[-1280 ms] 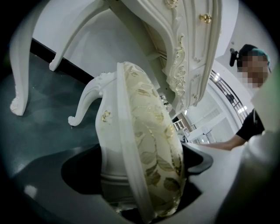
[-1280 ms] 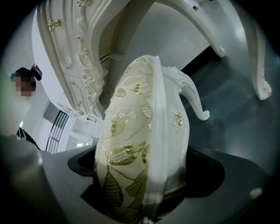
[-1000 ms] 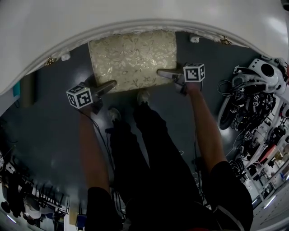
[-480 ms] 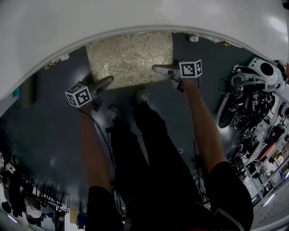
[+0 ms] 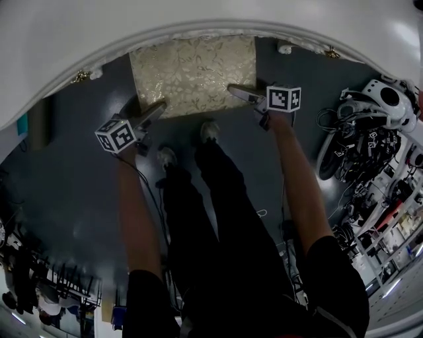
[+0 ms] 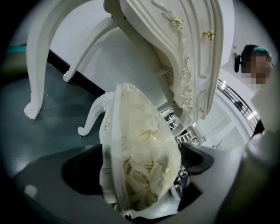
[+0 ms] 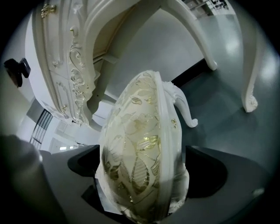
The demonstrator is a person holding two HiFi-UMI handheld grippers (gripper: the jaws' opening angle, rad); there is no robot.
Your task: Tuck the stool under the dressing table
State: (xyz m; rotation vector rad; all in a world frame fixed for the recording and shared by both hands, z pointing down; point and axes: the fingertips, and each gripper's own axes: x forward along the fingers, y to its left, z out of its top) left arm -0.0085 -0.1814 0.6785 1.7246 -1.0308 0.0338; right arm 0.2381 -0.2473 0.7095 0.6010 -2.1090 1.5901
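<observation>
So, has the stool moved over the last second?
Yes: the stool has slid a little further under the dressing table, less of its seat showing past the table's edge.

left claw (image 5: 153,111), right claw (image 5: 236,91), both clamped

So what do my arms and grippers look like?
The left gripper and right gripper each have grey jaws and a white cube with black square markers. A dark cable trails from the left one. Short black sleeves are worn.
</observation>
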